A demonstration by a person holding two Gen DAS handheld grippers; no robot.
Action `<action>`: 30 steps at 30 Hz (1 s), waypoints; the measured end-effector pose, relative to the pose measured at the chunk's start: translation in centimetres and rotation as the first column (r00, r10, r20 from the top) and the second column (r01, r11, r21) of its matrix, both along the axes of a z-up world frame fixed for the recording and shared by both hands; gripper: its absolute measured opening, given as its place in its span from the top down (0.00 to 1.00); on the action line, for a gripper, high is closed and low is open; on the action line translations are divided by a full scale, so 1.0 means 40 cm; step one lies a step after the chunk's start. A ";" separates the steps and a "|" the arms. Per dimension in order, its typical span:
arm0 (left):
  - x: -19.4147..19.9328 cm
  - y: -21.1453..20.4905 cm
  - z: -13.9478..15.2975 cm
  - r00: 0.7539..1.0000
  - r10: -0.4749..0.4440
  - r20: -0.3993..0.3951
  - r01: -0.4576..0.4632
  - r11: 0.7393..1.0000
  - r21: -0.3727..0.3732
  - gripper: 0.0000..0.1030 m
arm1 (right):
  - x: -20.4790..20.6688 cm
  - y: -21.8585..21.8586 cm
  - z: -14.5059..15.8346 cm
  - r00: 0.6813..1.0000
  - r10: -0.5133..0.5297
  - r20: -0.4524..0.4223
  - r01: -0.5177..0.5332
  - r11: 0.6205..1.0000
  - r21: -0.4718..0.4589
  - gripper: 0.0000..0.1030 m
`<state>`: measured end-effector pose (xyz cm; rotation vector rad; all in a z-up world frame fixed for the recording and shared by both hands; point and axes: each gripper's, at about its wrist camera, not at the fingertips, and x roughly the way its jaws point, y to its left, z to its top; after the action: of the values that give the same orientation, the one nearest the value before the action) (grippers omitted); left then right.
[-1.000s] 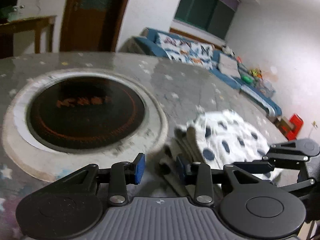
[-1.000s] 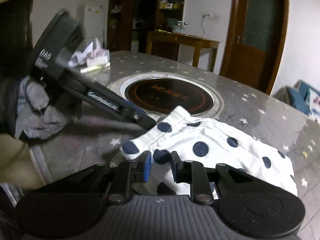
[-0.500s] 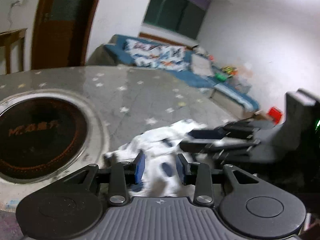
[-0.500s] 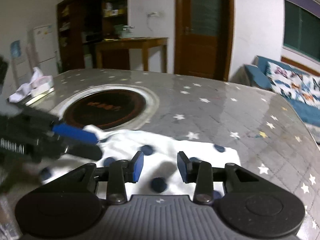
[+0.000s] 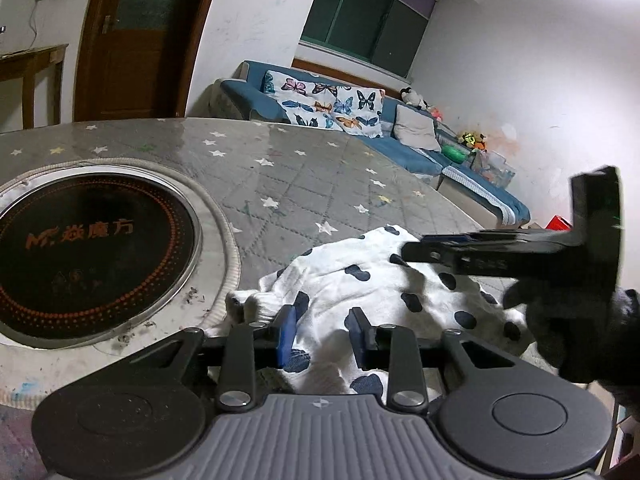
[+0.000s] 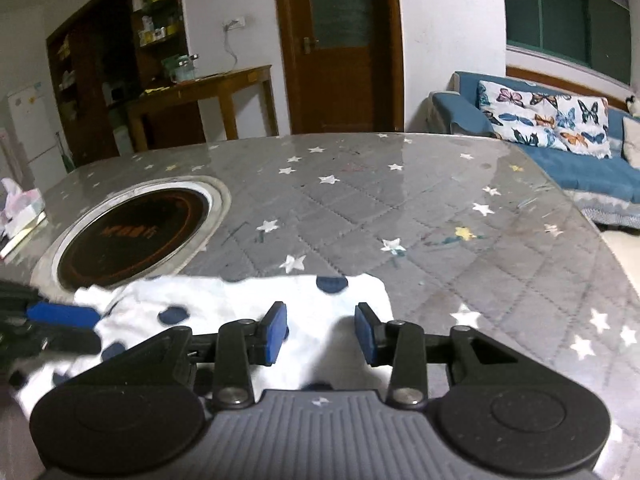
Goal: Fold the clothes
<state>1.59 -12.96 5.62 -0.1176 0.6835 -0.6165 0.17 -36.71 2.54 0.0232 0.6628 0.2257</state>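
White garment with dark blue dots lies crumpled on the grey star-print table cover, just beside the round black hob set in the table. Left gripper hangs low over the garment's near edge, 2 blue pads spread with a gap; jaws have just been closing a little, cloth shows in the gap but pads not pressing it. Right gripper over the garment's far-side corner, fingers apart after widening, cloth under the gap, not pinched. Each gripper shows in the other's view, both at the garment.
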 end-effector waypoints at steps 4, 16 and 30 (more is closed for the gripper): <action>-0.004 -0.002 -0.003 1.000 -0.007 0.014 0.007 1.000 0.010 0.69 | -0.074 -0.004 0.010 0.999 0.042 -0.007 -0.042 0.999 -0.015 0.63; -0.053 0.003 0.027 0.997 -0.013 0.077 0.009 0.998 0.055 0.68 | -0.245 -0.045 0.026 0.998 0.008 0.060 -0.009 1.000 0.014 0.64; -0.084 0.034 0.025 0.997 0.014 0.079 -0.019 0.997 0.073 0.58 | -0.282 -0.014 0.022 0.997 0.047 0.054 -0.046 0.999 -0.021 0.64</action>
<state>-1.76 -11.58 6.63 -0.0303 0.6278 -0.5765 -11.13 -37.25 3.41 -0.0168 0.6116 0.2636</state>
